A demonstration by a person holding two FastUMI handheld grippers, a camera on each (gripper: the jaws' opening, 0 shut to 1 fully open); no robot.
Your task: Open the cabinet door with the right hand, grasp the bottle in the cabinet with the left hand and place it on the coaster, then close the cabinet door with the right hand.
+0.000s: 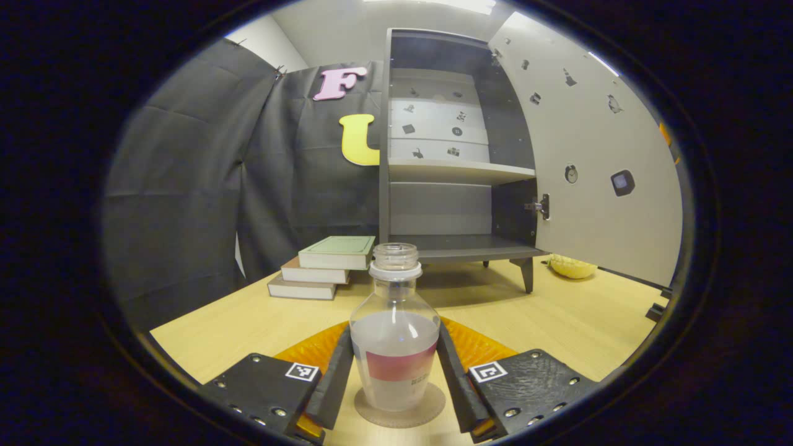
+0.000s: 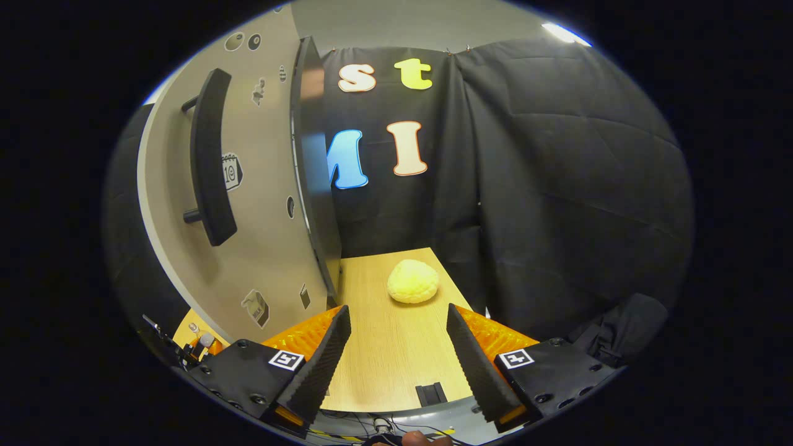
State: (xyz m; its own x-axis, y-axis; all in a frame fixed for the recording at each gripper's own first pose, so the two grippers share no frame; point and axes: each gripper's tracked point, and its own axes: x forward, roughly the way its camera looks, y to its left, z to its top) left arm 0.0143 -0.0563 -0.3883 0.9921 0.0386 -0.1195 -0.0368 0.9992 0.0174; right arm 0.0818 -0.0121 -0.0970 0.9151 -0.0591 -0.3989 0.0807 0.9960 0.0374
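The bottle [image 1: 394,347] stands upright on the coaster [image 1: 400,410], cap off and part full, between the fingers of the left claw [image 1: 394,365]. Those fingers sit close on both sides; I cannot tell whether they press it or have just let go. If that claw backs out crooked, a finger could catch the bottle and tip it, spilling onto the desk [image 1: 557,322]. The right claw [image 2: 396,353] hangs released and empty, low over the desk, just beside the open cabinet door [image 2: 260,204], its handle [image 2: 210,158] up to the left. A hard swing could shake the cabinet [image 1: 455,155].
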